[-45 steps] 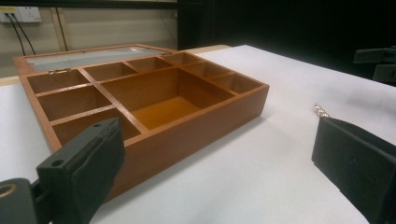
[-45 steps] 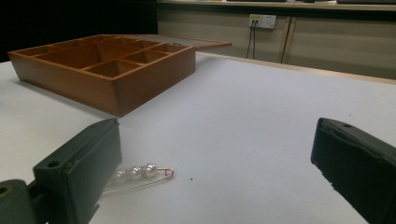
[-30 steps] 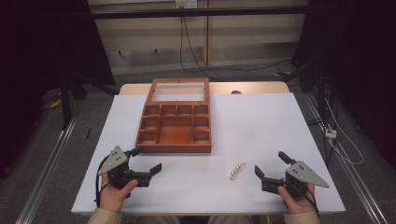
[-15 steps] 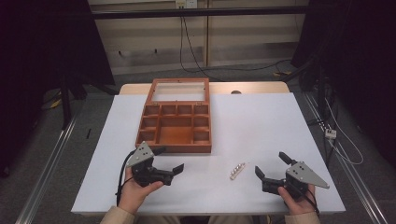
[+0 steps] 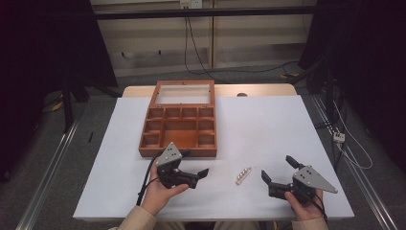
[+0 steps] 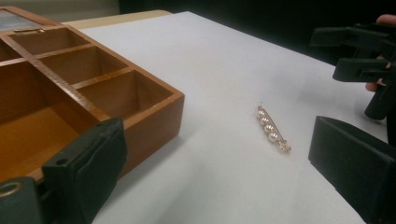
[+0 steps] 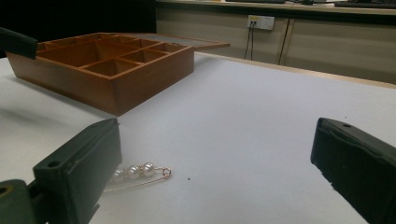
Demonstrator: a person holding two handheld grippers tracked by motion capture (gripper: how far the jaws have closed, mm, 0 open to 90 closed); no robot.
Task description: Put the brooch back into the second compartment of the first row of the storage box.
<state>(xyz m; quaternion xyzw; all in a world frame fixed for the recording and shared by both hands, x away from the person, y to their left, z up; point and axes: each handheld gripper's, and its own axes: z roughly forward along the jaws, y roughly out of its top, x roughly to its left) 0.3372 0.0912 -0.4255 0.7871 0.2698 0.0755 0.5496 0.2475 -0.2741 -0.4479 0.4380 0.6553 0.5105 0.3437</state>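
A small pearl pin (image 5: 243, 175) lies on the white table, in front of and to the right of an open wooden compartment box (image 5: 179, 127). My left gripper (image 5: 195, 163) is open just in front of the box, pointing right at the pin. In the left gripper view the pin (image 6: 272, 134) lies between the wide jaws, nearer the right one, beside the box corner (image 6: 154, 112). My right gripper (image 5: 276, 167) is open to the pin's right. In the right gripper view the pin (image 7: 137, 171) lies by the left jaw, partly hidden.
The box's glass lid (image 5: 184, 92) lies folded back toward the far edge of the table (image 5: 268, 124). Several of its compartments look empty. The right gripper (image 6: 359, 51) shows far off in the left gripper view. Dark floor, rails and cables surround the table.
My left gripper has travelled right along the table's front, from the left side to just in front of the box, near the pin. The right gripper and the pin have stayed put.
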